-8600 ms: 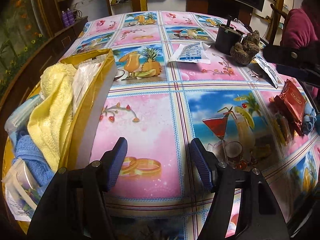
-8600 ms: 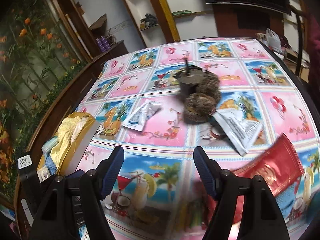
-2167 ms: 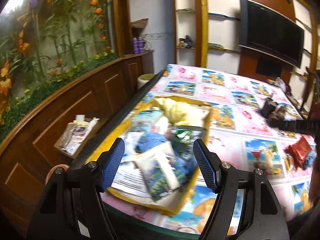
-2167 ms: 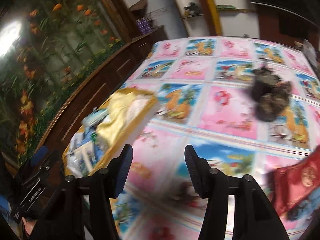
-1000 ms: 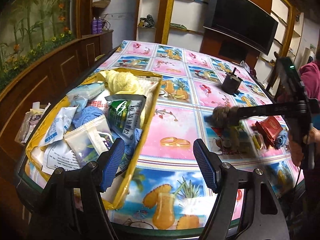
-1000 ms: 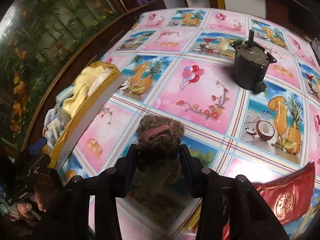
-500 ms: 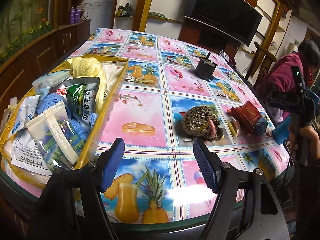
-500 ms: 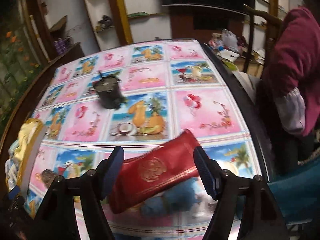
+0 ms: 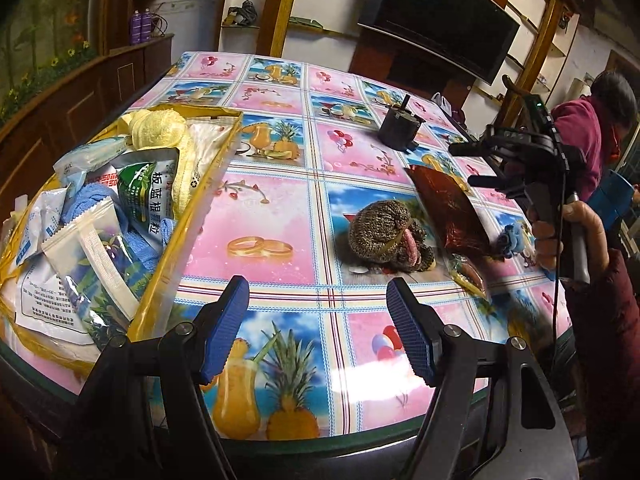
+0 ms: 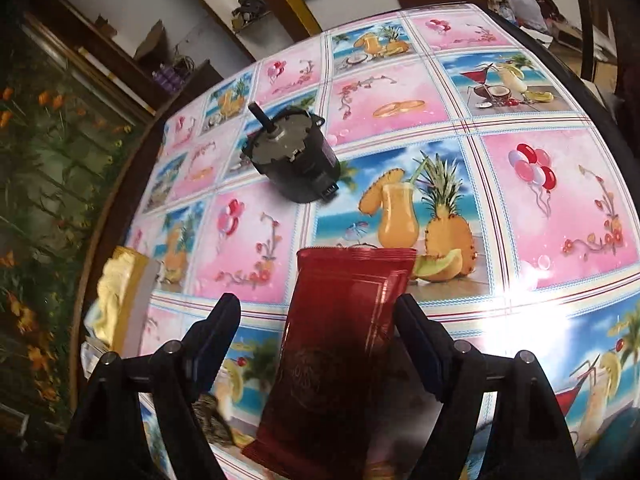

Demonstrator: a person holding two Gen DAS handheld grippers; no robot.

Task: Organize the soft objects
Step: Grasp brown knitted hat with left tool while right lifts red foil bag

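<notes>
A brown plush toy (image 9: 386, 236) lies on the patterned tablecloth (image 9: 256, 216), ahead of my open, empty left gripper (image 9: 318, 330). A gold box (image 9: 188, 216) at the left holds a yellow towel (image 9: 160, 132), a blue cloth (image 9: 90, 202) and several packets. A red foil pouch (image 9: 450, 208) stands tilted to the right of the plush. In the right wrist view the pouch (image 10: 340, 336) sits between the open fingers of my right gripper (image 10: 318, 334), which do not press on it. The right gripper also shows in the left wrist view (image 9: 472, 164).
A dark motor-like cylinder (image 9: 400, 124) stands farther back; it also shows in the right wrist view (image 10: 292, 160). A small blue soft thing (image 9: 510, 240) and a yellow-red packet (image 9: 466, 276) lie near the pouch. A person in maroon (image 9: 588, 144) is at the right edge.
The right gripper has come in over the red pouch, which now stands tilted between its open fingers. The plush lies where it was set down. The left gripper barely moved.
</notes>
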